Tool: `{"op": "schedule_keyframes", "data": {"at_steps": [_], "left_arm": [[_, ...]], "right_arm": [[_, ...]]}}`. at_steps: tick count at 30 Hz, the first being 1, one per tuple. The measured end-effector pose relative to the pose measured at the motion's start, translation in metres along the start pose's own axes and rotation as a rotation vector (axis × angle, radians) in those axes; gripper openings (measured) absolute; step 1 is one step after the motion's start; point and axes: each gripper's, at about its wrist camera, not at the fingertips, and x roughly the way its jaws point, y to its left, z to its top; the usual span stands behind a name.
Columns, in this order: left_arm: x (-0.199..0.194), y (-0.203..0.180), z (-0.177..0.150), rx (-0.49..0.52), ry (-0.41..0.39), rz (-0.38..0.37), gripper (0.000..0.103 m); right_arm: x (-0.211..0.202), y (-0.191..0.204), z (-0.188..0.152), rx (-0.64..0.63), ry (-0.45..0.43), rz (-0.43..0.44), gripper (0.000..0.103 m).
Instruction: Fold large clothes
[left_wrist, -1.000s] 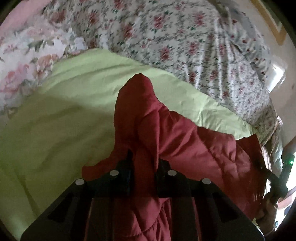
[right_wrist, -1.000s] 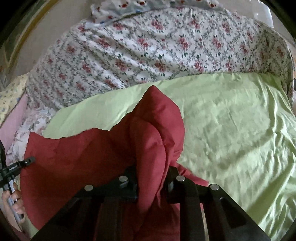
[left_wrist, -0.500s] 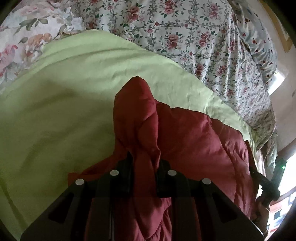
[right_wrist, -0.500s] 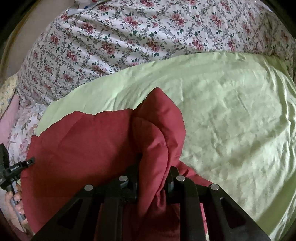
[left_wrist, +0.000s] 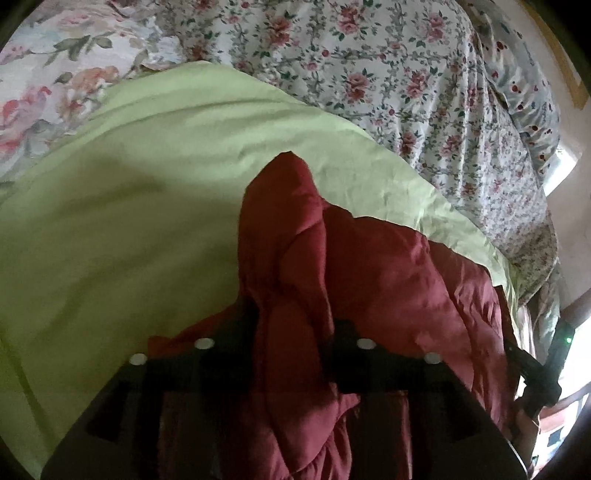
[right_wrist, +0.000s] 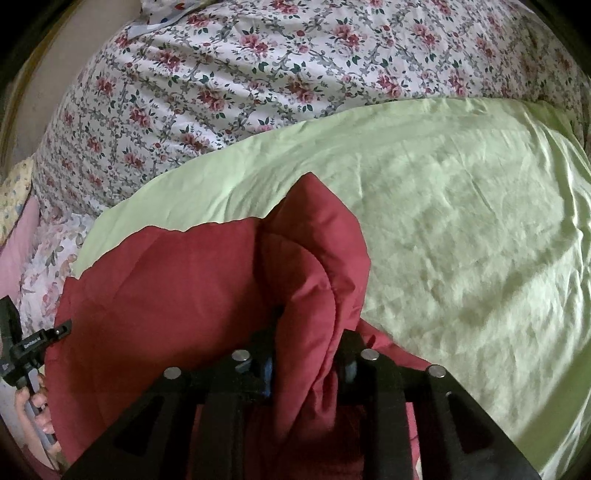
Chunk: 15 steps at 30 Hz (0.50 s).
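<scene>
Both grippers are letting go at once. In the left wrist view the left gripper (left_wrist: 295, 325) has its jaws opening, with a bunched ridge of the red quilt (left_wrist: 388, 280) standing up between them; the fabric fills the gap, so I cannot tell whether the pads press on it or have come clear. In the right wrist view the right gripper (right_wrist: 306, 347) is opening too, and a sliver of blue pad shows beside the fold (a sign the cloth is loosening on that side), though the quilt (right_wrist: 166, 288) sits between the jaws there as well.

The quilt lies across the lower middle of both frames, on the green sheet (left_wrist: 129, 229), with the floral cover (right_wrist: 258, 74) filling the top. Its far edge lies roughly straight along the sheet, so I judge one fold has just been laid down and this release ends that step; the next grip would probably be for a second fold.

Against the frames of a second ago, the jaws were tight on a narrow pinch of cloth and now stand wider, and the quilt sits lower and flatter on the sheet. At the lower left of the right wrist view, a hand (right_wrist: 37, 410) holds the other gripper's handle.
</scene>
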Motion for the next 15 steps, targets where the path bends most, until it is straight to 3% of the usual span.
{"op": "schedule_keyframes", "data": {"at_steps": [3, 7, 15], "left_arm": [[-0.01, 0.0, -0.004, 0.004, -0.023, 0.003, 0.041], [-0.027, -0.001, -0.01, 0.018, -0.066, 0.021, 0.062], [-0.056, -0.007, -0.029, 0.068, -0.095, 0.023, 0.062]], "right_arm": [[-0.007, -0.001, -0.002, 0.005, -0.008, 0.001, 0.043], [-0.022, 0.004, -0.007, -0.019, -0.047, -0.01, 0.056], [-0.046, 0.008, -0.022, -0.04, -0.084, 0.001, 0.068]]}}
